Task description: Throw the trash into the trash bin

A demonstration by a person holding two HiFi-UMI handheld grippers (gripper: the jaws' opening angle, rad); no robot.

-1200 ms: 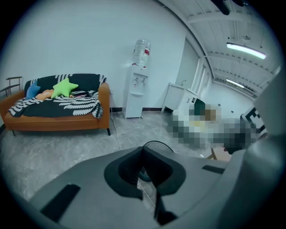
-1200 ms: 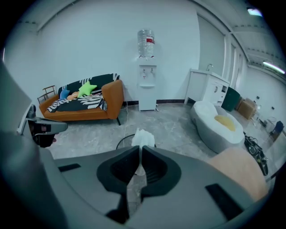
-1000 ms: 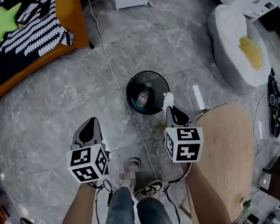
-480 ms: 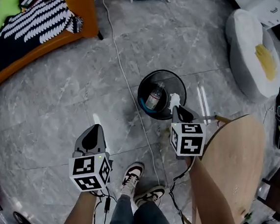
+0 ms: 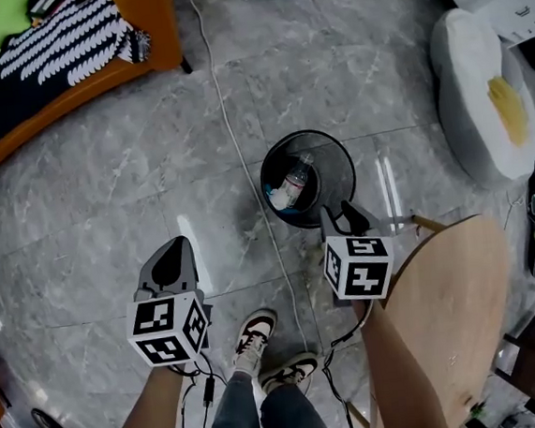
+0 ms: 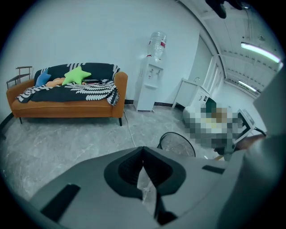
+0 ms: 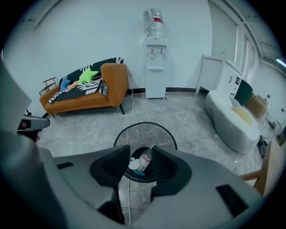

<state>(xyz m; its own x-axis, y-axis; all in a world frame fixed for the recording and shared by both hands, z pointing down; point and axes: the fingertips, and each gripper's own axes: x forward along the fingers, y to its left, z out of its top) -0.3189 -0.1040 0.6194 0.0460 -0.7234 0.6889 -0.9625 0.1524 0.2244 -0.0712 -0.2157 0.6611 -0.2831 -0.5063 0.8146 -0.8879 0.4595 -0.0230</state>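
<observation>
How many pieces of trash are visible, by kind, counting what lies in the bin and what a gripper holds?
Plastic bottle, in the trash bin: 1
White crumpled wad, in the trash bin: 1
Blue-green scrap, in the trash bin: 1
Thin pale scrap, pinched in the left gripper: 1
Total: 4

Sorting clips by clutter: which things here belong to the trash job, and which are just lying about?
Job: trash bin, bottle and white wad inside it, pale scrap pinched in the left gripper.
Lying about: sofa, water dispenser, white beanbag, wooden table.
</observation>
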